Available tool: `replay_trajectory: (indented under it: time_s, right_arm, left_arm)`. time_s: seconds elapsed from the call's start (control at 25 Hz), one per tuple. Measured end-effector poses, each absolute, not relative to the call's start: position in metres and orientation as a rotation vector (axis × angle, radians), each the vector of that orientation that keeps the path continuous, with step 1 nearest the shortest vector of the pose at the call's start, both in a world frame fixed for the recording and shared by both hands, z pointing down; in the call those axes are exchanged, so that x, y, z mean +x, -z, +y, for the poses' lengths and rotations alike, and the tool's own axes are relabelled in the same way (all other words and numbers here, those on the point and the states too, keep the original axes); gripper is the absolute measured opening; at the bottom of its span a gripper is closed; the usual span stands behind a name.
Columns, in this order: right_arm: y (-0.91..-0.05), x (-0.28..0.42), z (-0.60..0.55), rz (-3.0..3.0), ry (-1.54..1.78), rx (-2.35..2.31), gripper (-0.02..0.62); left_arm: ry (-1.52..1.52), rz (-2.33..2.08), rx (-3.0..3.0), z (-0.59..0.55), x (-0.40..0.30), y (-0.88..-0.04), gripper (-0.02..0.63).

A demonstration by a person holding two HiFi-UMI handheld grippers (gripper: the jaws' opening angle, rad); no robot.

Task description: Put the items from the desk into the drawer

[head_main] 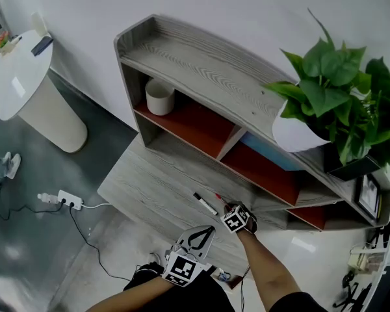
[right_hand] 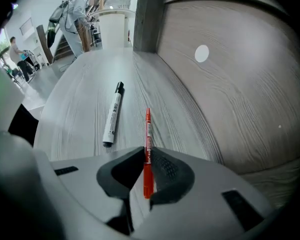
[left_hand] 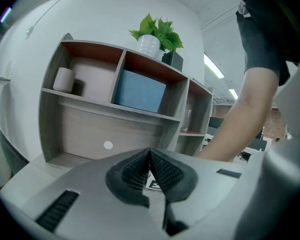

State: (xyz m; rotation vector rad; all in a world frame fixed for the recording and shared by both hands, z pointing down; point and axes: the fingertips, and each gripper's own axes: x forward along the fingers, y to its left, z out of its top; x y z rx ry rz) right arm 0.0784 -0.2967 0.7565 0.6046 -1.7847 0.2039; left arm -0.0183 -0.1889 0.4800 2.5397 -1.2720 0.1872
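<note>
On the grey wood-grain table [right_hand: 80, 99], right hand-held gripper [right_hand: 146, 151] grips the slim red pen [right_hand: 148, 129]; left hand-held gripper [left_hand: 150, 151] closed, empty. Pick step, I'd say. Next: lift it clear.

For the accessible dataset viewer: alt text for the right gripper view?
The right gripper is closed on a red pen on a grey wood-grain desk. A white marker lies left of it, and a wooden panel with a round white dot stands at right.

Saw right hand-held gripper [head_main: 229, 208] tipped down onto bench [head_main: 149, 181] at red pen [head_main: 219, 198]; marker [head_main: 205, 204] just beside; left hand-held gripper [head_main: 201, 236] near bench edge.
</note>
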Motion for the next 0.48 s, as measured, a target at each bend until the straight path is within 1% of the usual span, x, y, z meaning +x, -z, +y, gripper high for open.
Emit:
replay_trajectory:
  time_s: [0.48]
  right_arm:
    - [-0.716, 0.062, -0.249, -1.816, -0.11, 0.59, 0.055]
  left_arm:
    - [-0.146, -1.218, 2.587, -0.156, -0.021, -0.47, 0.012]
